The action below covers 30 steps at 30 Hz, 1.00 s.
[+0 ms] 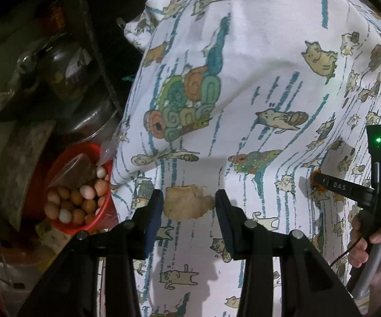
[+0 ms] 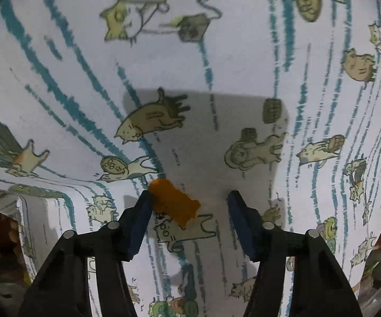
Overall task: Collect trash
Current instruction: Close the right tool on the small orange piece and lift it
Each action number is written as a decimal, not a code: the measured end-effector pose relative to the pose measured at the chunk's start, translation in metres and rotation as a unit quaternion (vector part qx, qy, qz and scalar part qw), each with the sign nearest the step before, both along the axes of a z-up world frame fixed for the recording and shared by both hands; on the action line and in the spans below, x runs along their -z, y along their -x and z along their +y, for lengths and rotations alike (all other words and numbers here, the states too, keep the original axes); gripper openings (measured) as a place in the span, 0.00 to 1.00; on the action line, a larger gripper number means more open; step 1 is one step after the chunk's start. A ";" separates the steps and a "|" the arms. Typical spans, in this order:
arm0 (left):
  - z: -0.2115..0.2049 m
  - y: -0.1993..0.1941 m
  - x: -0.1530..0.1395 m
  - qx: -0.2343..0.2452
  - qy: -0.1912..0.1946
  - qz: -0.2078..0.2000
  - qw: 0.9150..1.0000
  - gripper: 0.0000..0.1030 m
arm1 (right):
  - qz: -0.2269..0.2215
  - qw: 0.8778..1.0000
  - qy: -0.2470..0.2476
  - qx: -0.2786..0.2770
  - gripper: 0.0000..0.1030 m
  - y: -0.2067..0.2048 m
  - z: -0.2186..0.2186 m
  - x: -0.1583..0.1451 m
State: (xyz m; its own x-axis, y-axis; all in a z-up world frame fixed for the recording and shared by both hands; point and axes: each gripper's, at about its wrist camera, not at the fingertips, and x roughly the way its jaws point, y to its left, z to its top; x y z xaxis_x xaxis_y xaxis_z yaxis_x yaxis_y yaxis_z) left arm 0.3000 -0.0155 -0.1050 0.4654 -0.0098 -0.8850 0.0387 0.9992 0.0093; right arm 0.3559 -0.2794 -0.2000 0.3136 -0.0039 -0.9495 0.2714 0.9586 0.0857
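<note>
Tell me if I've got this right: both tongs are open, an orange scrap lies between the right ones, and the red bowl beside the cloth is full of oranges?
Nearly. The red bowl holds eggs, brown and pale ones, not oranges; the left wrist view shows it. The rest stands: the left tongs and right tongs are open, and the orange scrap lies on the cloth between the right ones.

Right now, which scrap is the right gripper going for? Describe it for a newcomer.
Find the cat-print tablecloth. Between the open right gripper fingers lies an orange peel-like scrap, against the left finger. It is solid orange and ragged, unlike the flat printed cats around it.
</note>
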 end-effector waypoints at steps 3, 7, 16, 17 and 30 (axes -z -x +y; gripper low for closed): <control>0.005 -0.001 0.001 -0.002 -0.003 0.000 1.000 0.38 | -0.002 0.999 -0.032 -0.006 0.57 -0.003 0.003 0.003; 0.010 0.001 -0.004 -0.010 -0.007 -0.009 1.000 0.38 | 0.003 1.000 -0.002 -0.028 0.38 -0.004 0.019 0.011; 0.034 0.002 -0.011 -0.056 0.004 -0.021 0.998 0.38 | -0.017 0.998 -0.004 -0.068 0.04 0.014 0.035 0.002; 0.035 0.003 -0.011 -0.057 0.005 -0.021 0.998 0.38 | -0.017 0.997 -0.008 -0.069 0.03 0.016 0.036 0.001; 0.037 0.011 -0.024 -0.048 0.002 -0.039 0.998 0.38 | -0.042 0.993 -0.053 -0.101 0.03 0.046 0.054 -0.028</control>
